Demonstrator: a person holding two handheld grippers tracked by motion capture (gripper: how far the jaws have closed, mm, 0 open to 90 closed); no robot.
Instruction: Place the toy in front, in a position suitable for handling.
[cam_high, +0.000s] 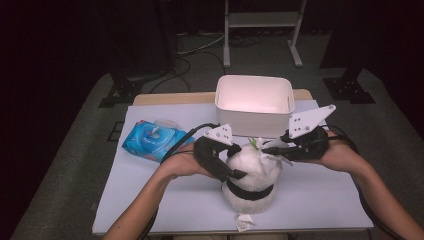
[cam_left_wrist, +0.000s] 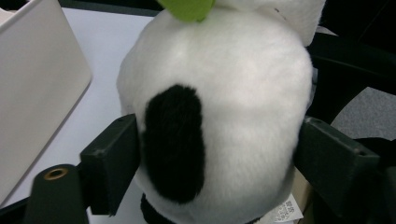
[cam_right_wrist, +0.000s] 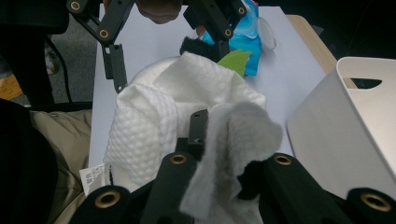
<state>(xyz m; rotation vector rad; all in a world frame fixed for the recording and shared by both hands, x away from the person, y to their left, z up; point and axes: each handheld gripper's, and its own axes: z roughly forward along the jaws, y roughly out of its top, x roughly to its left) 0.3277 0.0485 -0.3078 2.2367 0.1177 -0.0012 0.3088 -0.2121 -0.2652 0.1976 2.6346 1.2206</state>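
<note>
**Wiping the panda plush with a wet wipe**

The panda plush toy (cam_high: 250, 172) stands upright near the front edge of the white table (cam_high: 150, 200), in front of the white plastic bin (cam_high: 255, 100), with a paper tag at its base. The left gripper (cam_left_wrist: 217, 154) brackets the toy's white head from the side, 1 jaw on each flank at the level of the black patch; the jaws stand wide and sit against the fur, steadying it, though how firmly they press cannot be told. The right gripper (cam_right_wrist: 198, 135) is pinched tight on a crumpled white wet wipe (cam_right_wrist: 187, 116), which drapes over the top of the head beside the green leaf (cam_right_wrist: 236, 60). A blue pack of wet wipes (cam_high: 152, 140) lies well to the left on the table.

The step in hand looks like cleaning the top of the head. To do it well, keep the left jaws snug enough that the toy cannot roll, yet not so hard that the soft head dents. Sweep the wipe in short strokes away from the leaf, so the cloth does not snag on it, and keep the pinch deep in the folds, since a loose corner may slip free.
</note>
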